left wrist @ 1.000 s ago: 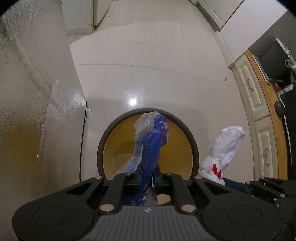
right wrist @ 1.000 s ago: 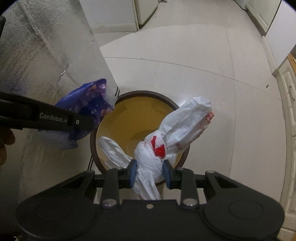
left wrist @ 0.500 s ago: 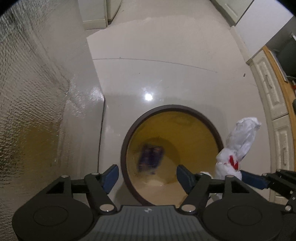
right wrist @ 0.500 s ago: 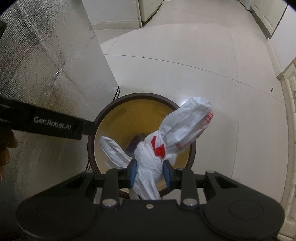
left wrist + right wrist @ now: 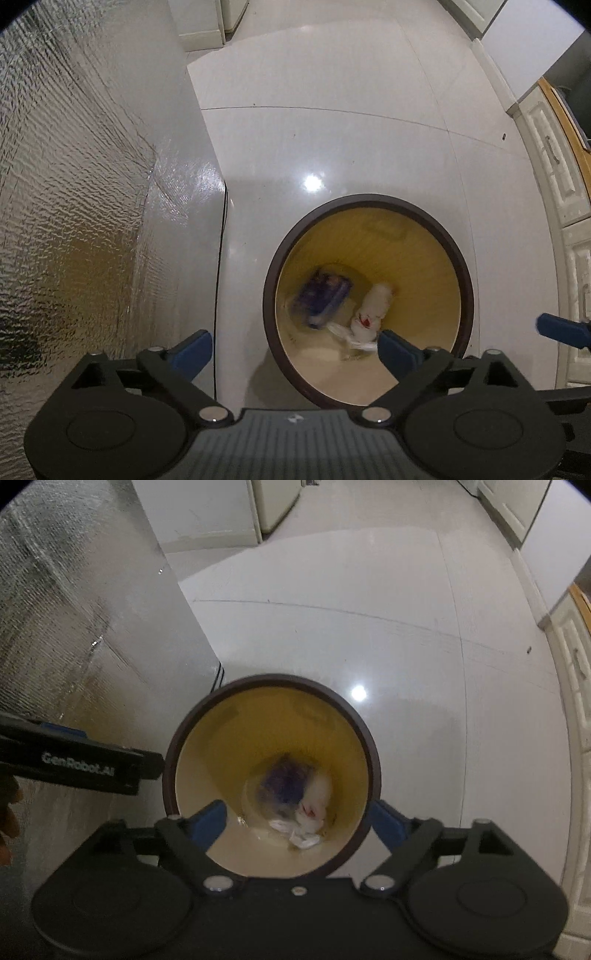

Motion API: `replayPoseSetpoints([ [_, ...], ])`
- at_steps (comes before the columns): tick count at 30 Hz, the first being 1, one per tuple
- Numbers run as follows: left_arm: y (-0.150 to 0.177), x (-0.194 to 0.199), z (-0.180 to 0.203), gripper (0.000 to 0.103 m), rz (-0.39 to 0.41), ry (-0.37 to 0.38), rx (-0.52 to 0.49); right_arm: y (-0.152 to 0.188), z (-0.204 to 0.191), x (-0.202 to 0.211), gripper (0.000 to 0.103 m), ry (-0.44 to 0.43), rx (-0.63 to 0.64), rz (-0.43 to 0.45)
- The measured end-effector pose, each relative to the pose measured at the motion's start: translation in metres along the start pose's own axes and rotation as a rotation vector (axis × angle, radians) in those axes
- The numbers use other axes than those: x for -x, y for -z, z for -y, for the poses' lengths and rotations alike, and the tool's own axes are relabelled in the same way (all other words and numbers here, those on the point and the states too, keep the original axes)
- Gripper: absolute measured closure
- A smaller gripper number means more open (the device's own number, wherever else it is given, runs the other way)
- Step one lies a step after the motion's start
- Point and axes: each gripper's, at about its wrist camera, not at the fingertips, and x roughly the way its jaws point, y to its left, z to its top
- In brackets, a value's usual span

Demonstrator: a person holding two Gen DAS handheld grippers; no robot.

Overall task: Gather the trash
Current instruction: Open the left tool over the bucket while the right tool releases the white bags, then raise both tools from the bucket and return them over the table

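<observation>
A round bin with a dark brown rim (image 5: 466, 273) (image 5: 372, 746) and yellow inside stands on the floor below both grippers. A blue plastic bag (image 5: 323, 297) (image 5: 286, 781) and a white plastic bag with red print (image 5: 371, 312) (image 5: 314, 808) lie at its bottom, blurred. My left gripper (image 5: 295, 350) is open and empty above the bin's left rim. My right gripper (image 5: 297, 821) is open and empty over the bin's near rim; one of its blue fingertips (image 5: 561, 328) shows in the left wrist view.
A tall silver textured appliance (image 5: 74, 206) (image 5: 85, 620) stands close on the left of the bin, with a black cable (image 5: 219, 280) beside it. White cabinets (image 5: 554, 173) (image 5: 576, 672) line the right. Glossy white tiled floor (image 5: 332, 110) lies beyond.
The left gripper opened and dropped the blue bag into the bin. Then the right gripper opened and the white bag fell in beside it.
</observation>
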Motion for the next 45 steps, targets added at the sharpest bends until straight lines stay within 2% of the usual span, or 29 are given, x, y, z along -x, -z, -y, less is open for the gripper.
replayPoseSetpoints([
  [1, 0.0, -0.001, 0.0, 0.004, -0.002, 0.0, -0.004, 0.001, 0.003, 0.0, 0.005, 0.004, -0.009, -0.007],
  [5, 0.001, -0.003, 0.001, 0.001, -0.012, -0.016, -0.013, 0.004, 0.013, 0.003, 0.0, 0.015, -0.036, -0.021],
  [12, 0.008, -0.001, 0.0, 0.0, -0.038, -0.024, -0.019, 0.01, 0.01, -0.003, 0.0, 0.031, -0.062, -0.06],
  [25, 0.034, 0.013, -0.004, 0.0, -0.078, -0.059, -0.07, 0.027, 0.019, 0.011, 0.0, 0.103, -0.169, -0.053],
  [35, 0.038, 0.042, -0.005, 0.0, -0.015, -0.069, -0.086, 0.031, 0.022, 0.031, 0.0, 0.114, -0.182, -0.006],
  [45, 0.043, 0.099, 0.005, 0.0, 0.114, -0.042, -0.096, 0.033, 0.022, 0.085, 0.0, 0.136, -0.186, 0.12],
])
